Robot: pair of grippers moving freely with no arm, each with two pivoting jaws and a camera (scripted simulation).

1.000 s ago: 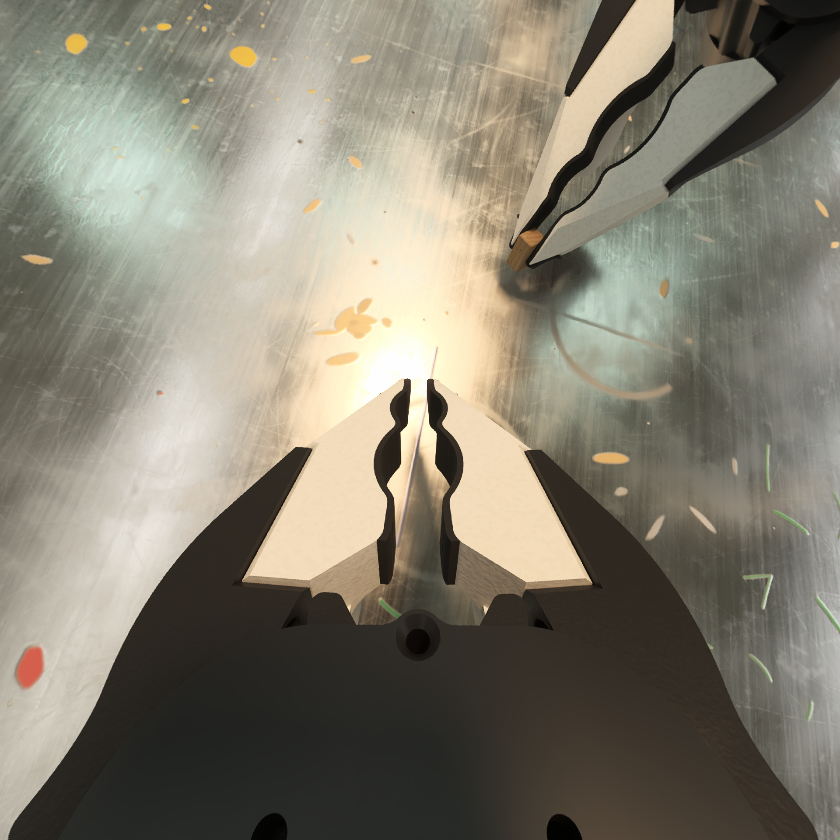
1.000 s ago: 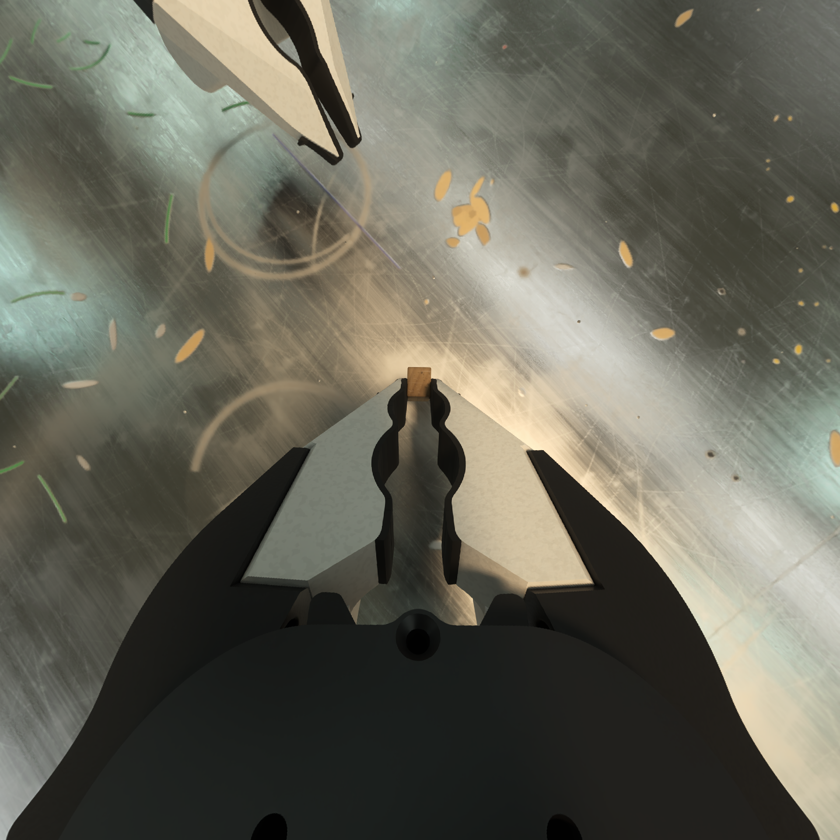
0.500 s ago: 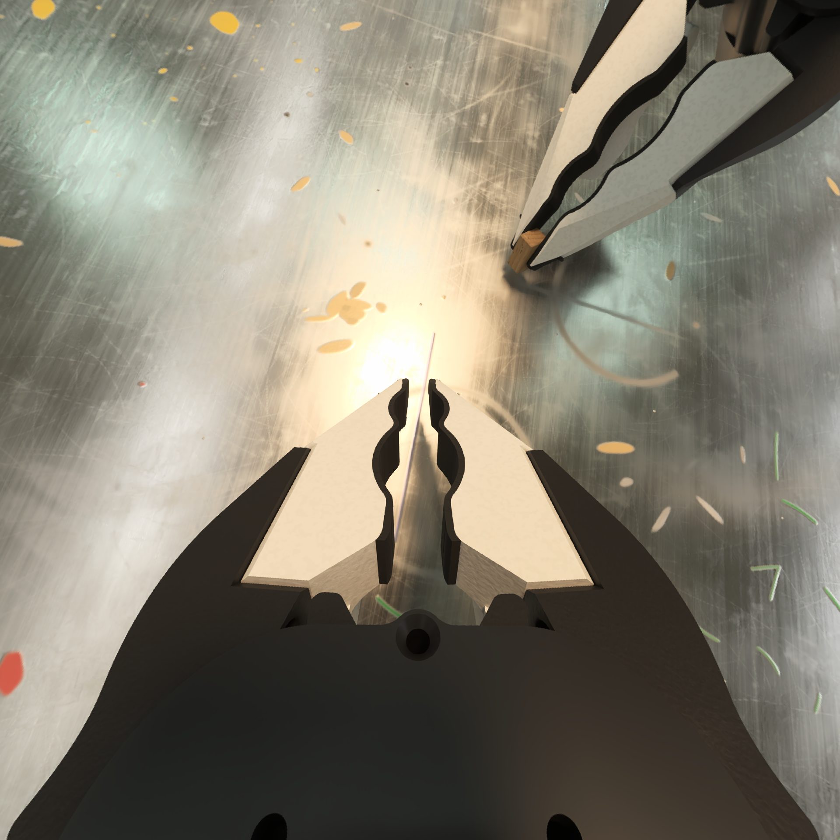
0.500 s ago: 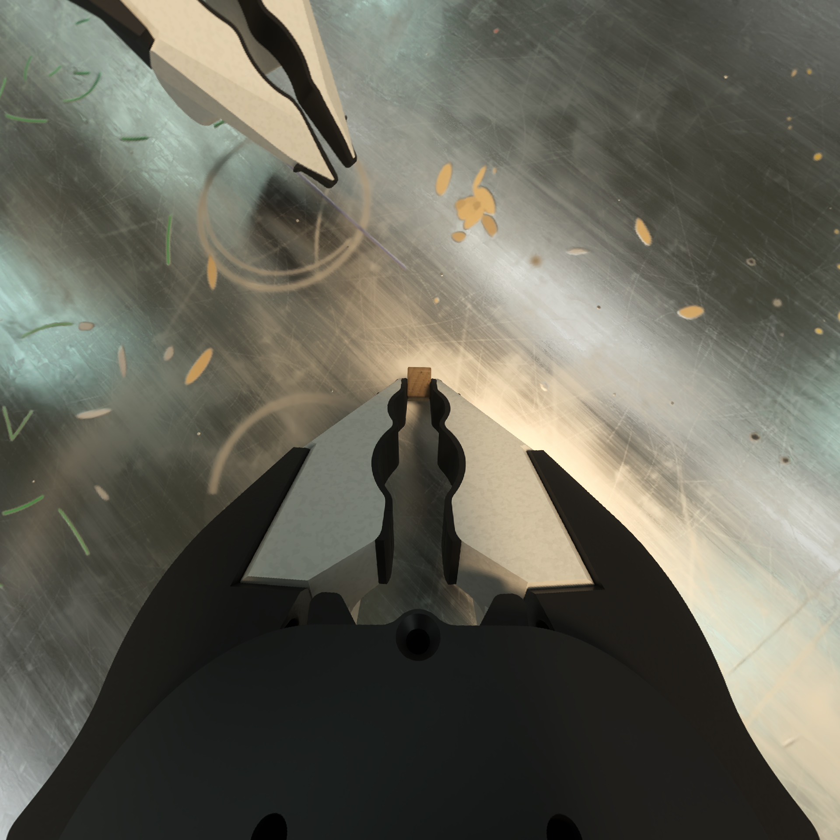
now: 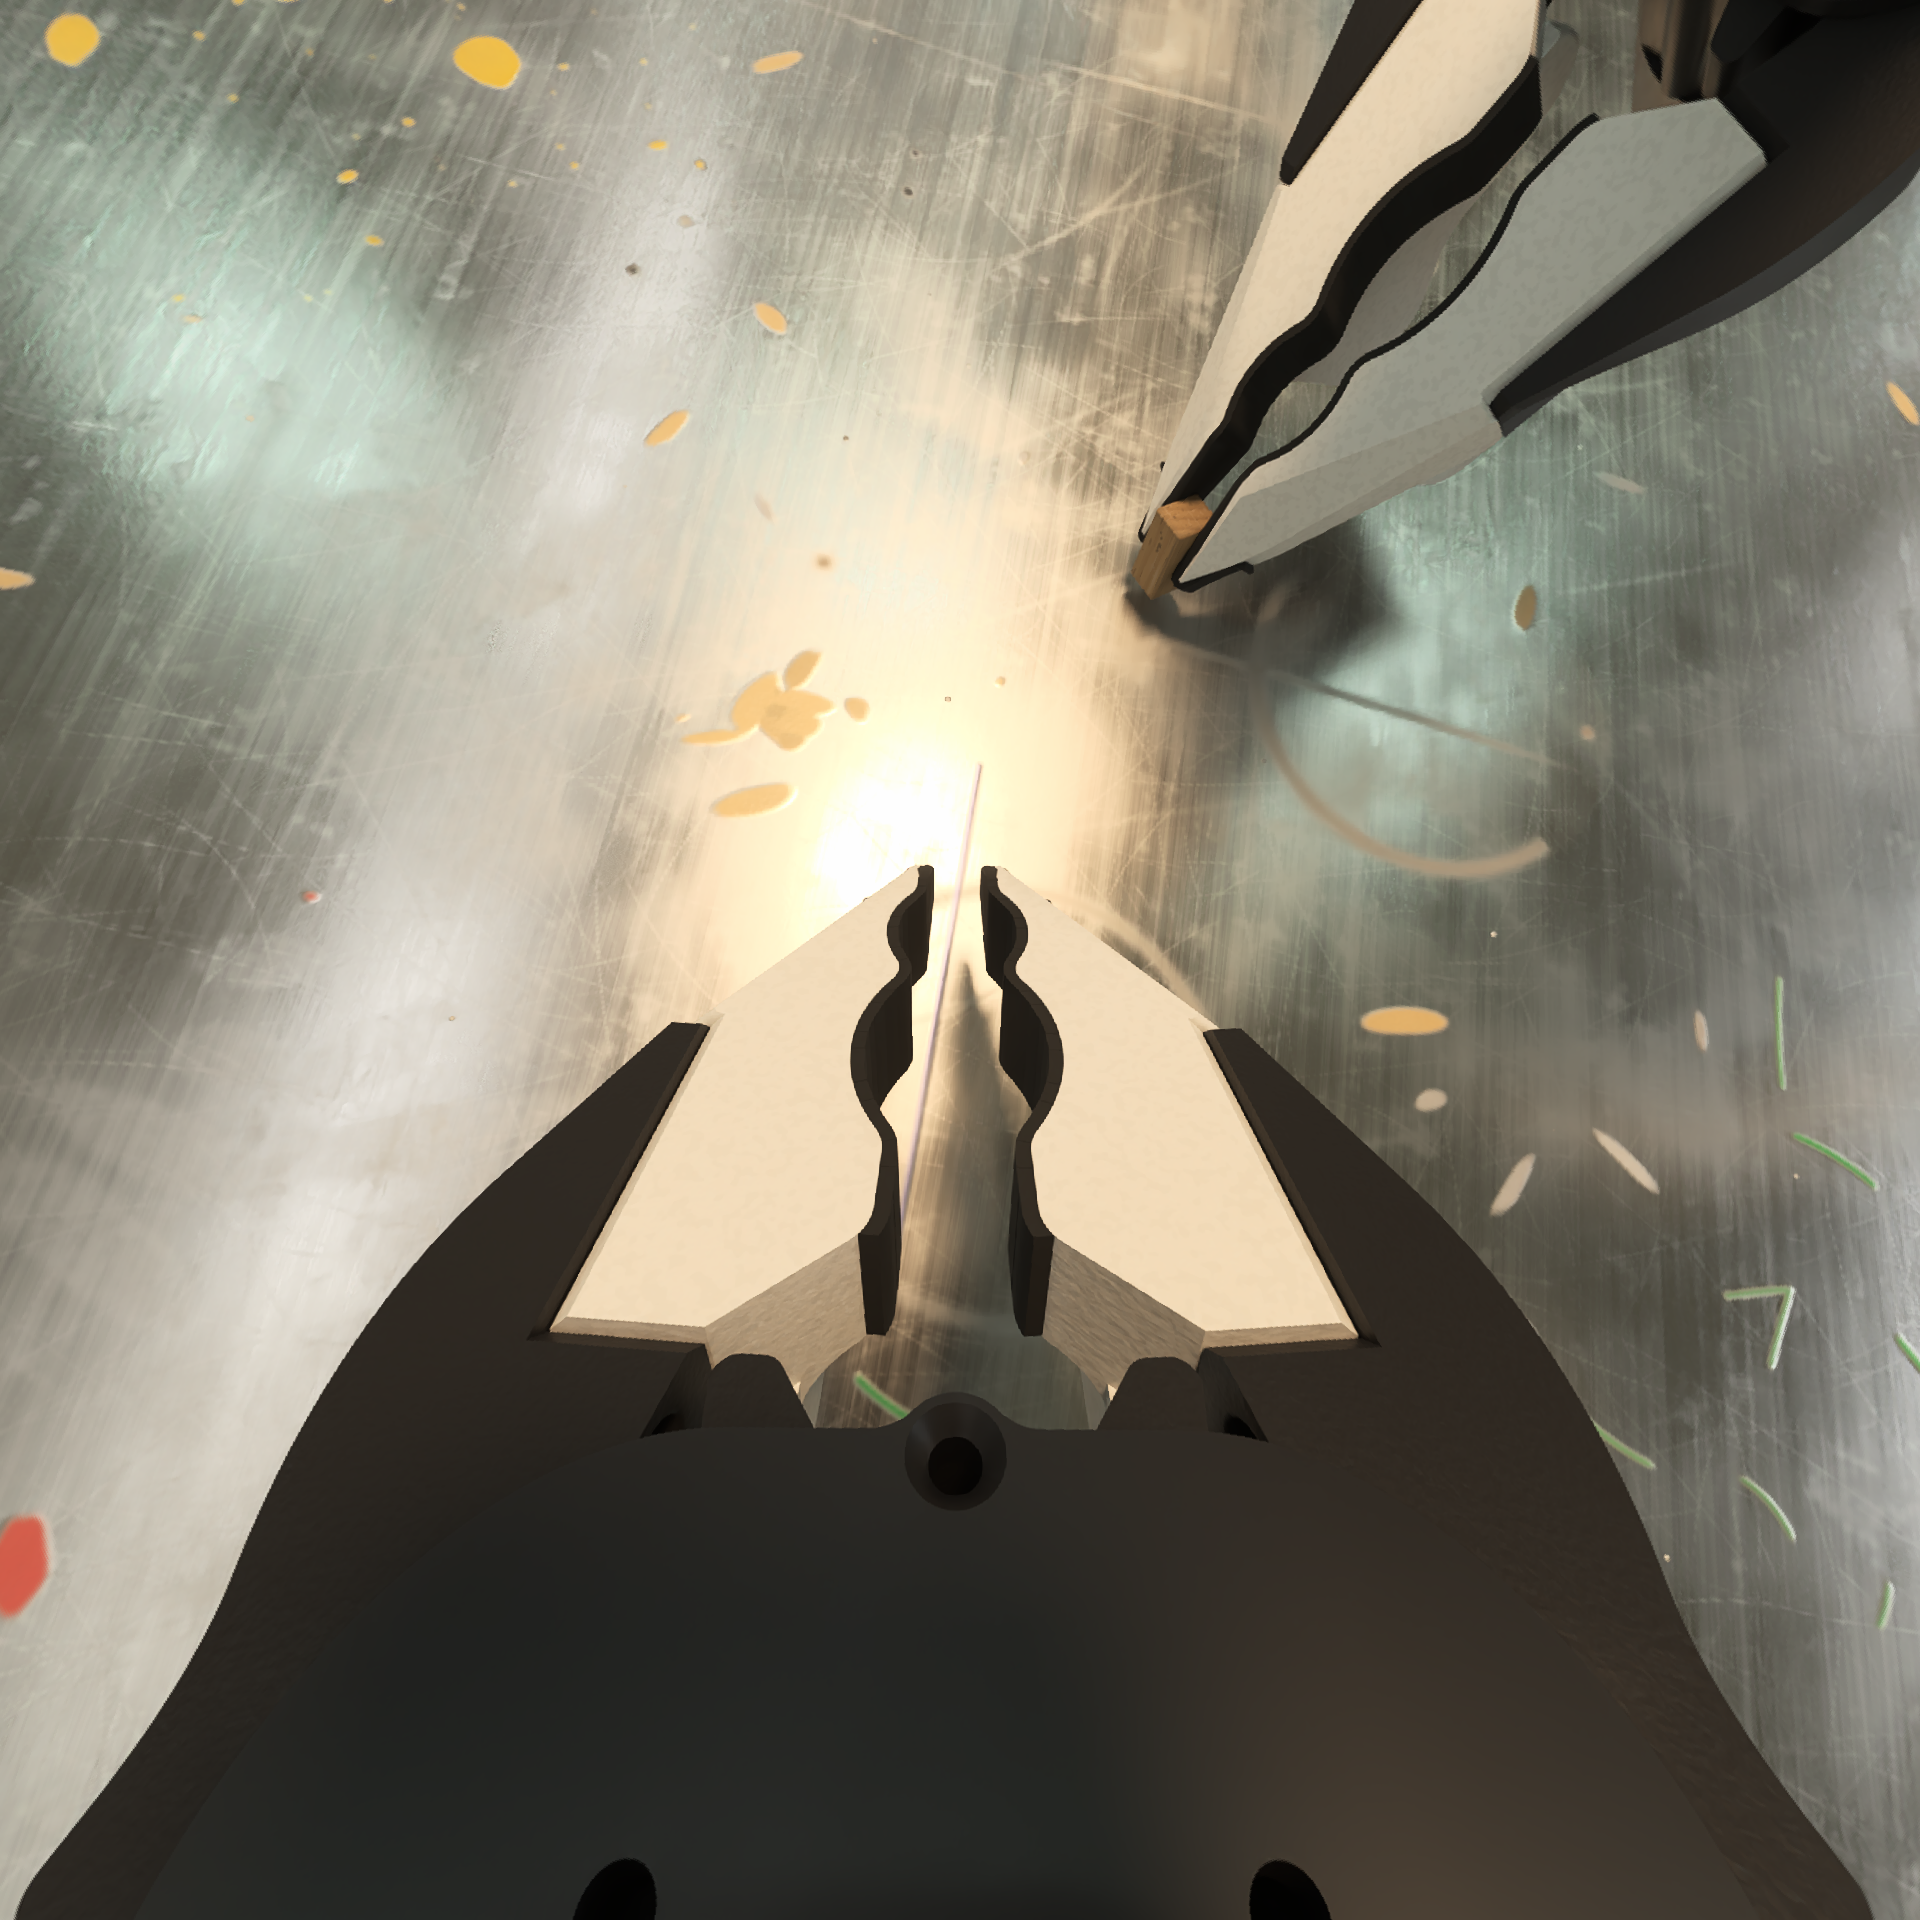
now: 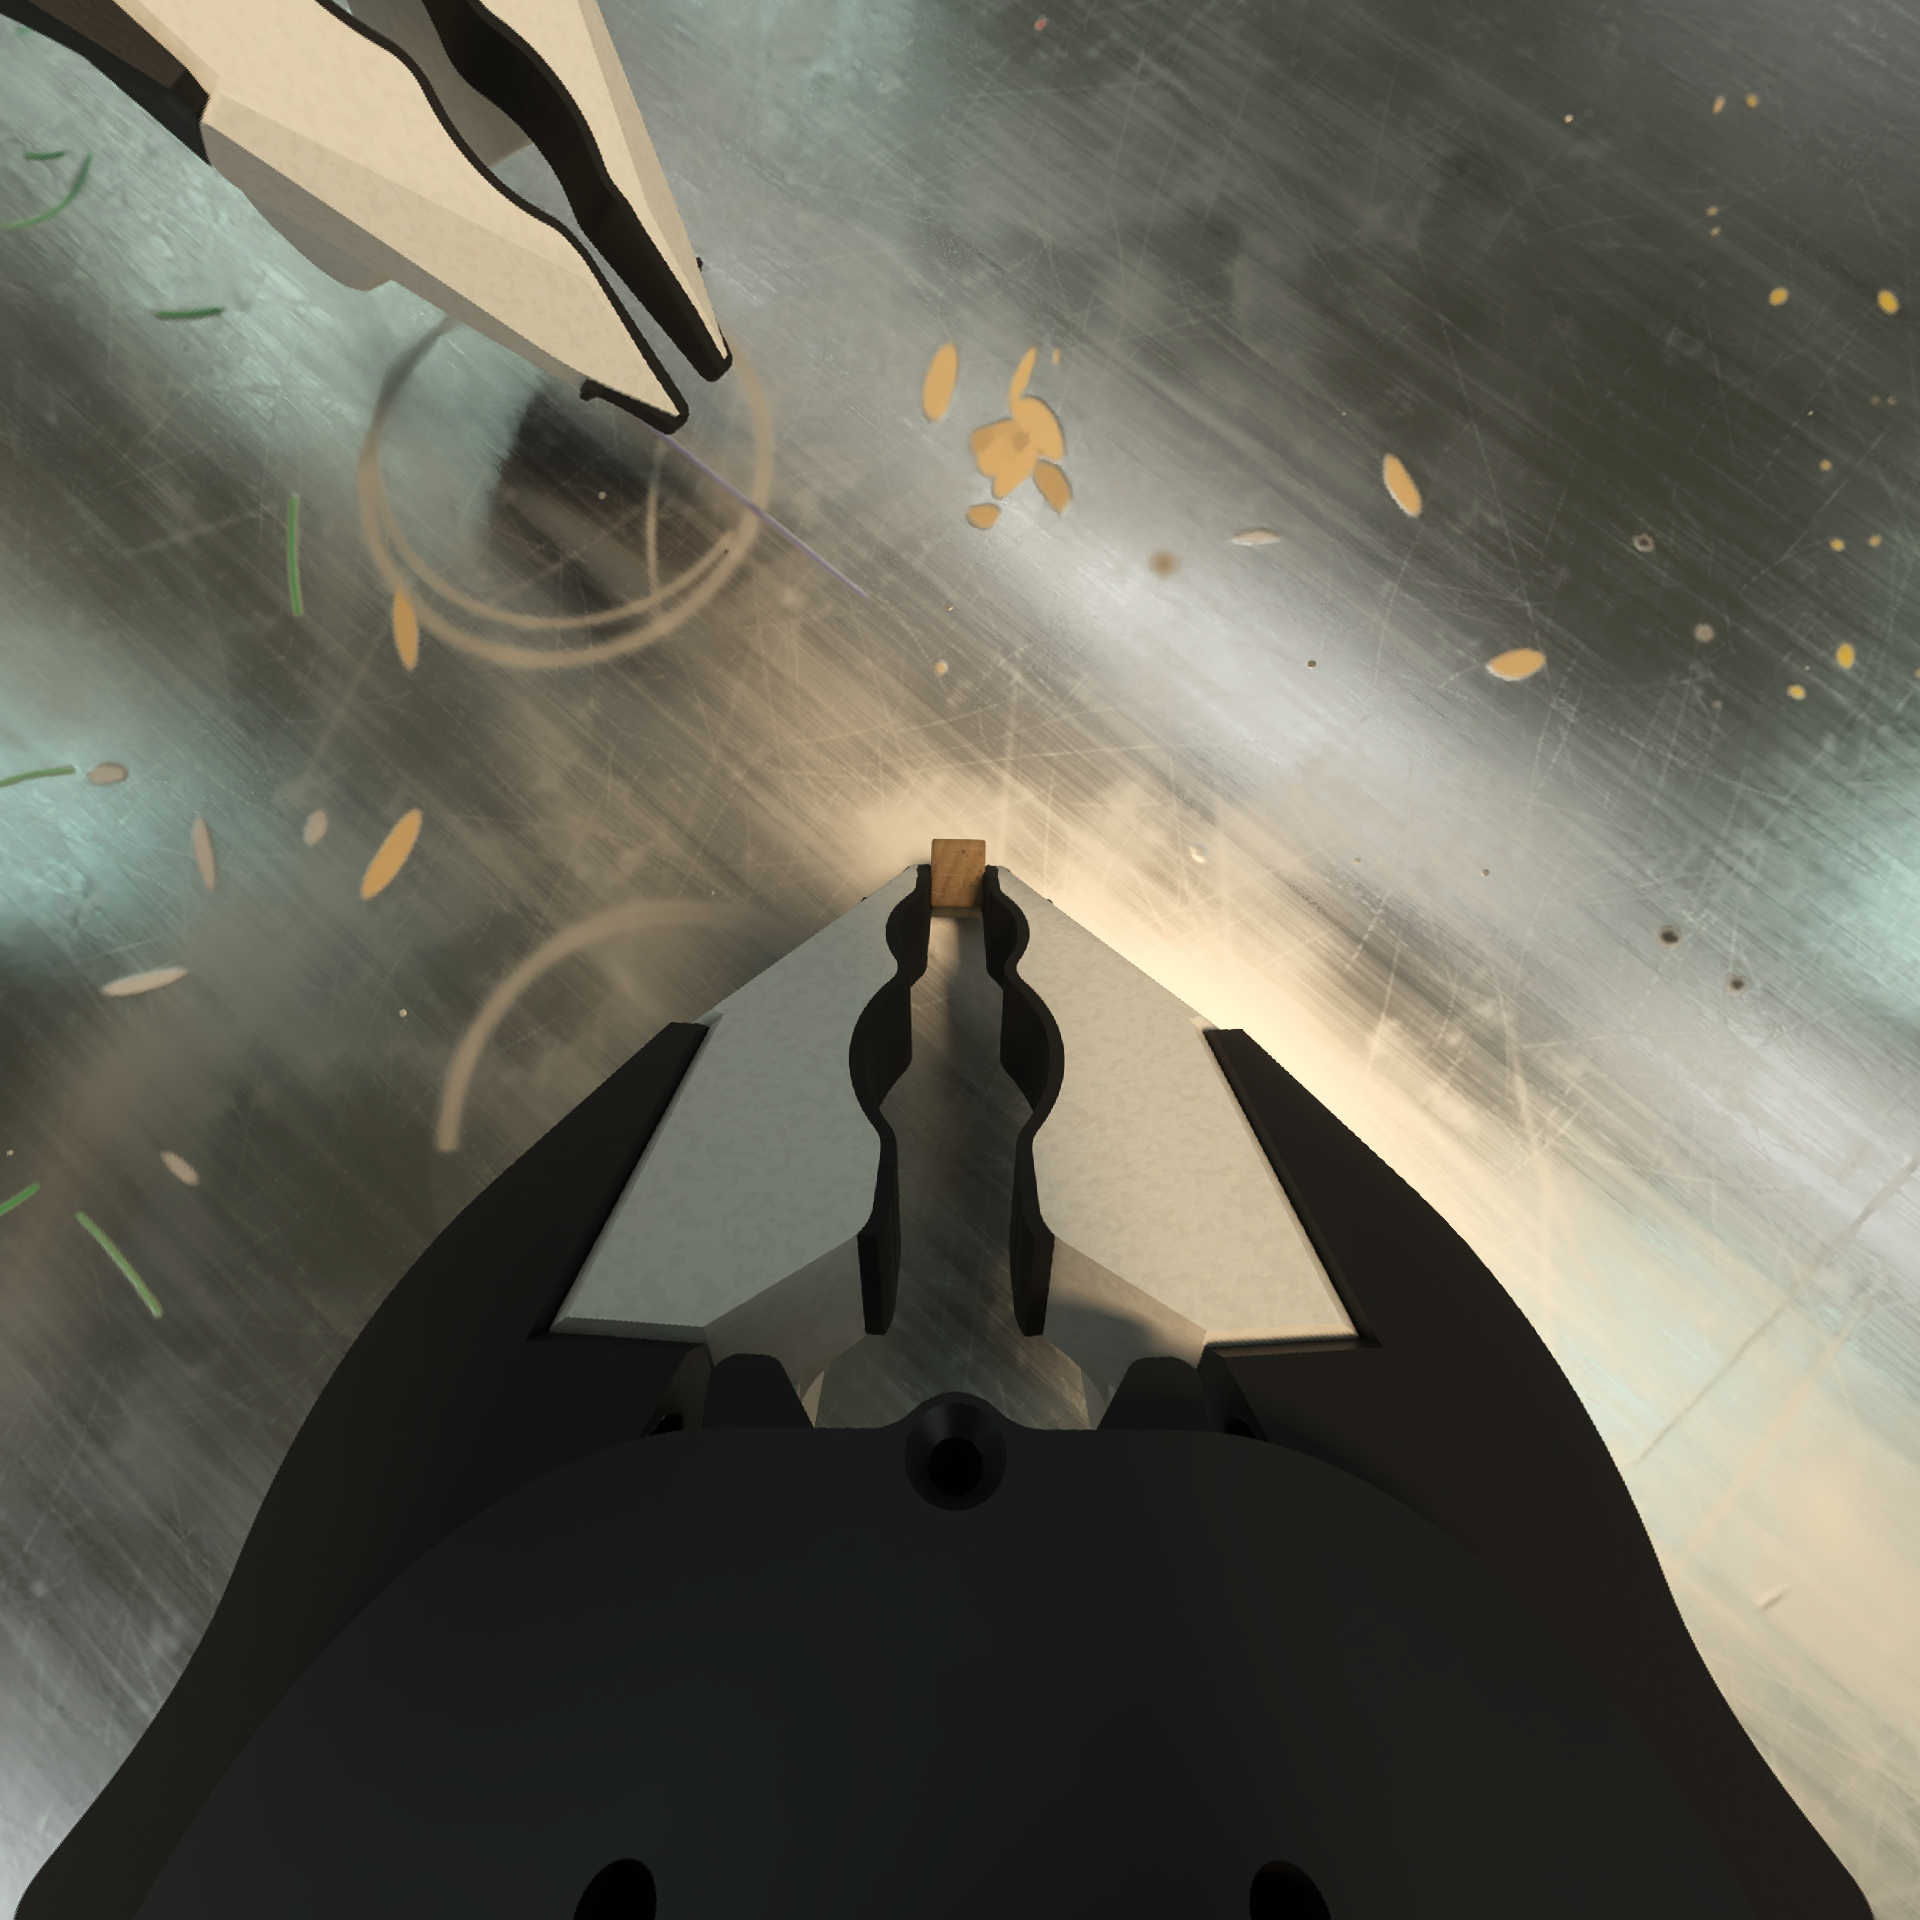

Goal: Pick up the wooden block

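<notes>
The wooden block (image 6: pixel 957 871) is small and tan. My right gripper (image 6: pixel 957 881) is shut on it, pinching it at the very fingertips. In the left wrist view the block (image 5: pixel 1169 545) shows at the upper right in the right gripper (image 5: pixel 1195 551), upright, its lower end at or just above the metal table; I cannot tell which. My left gripper (image 5: pixel 956 873) has a narrow gap between its jaws and holds nothing. A thin purple line (image 5: pixel 951 977) runs between its fingers. It also shows in the right wrist view (image 6: pixel 694 393), upper left, apart from the block.
The scratched metal table (image 5: pixel 416 727) carries flat orange flecks (image 5: pixel 779 712), green slivers (image 5: pixel 1834 1158), a red spot (image 5: pixel 21 1564) and ring stains (image 6: pixel 566 520). The two grippers' tips are close together.
The right gripper stays shut on the block. The left gripper looks a little larger and closer in the right wrist view. The table marks have drifted slightly in both views.
</notes>
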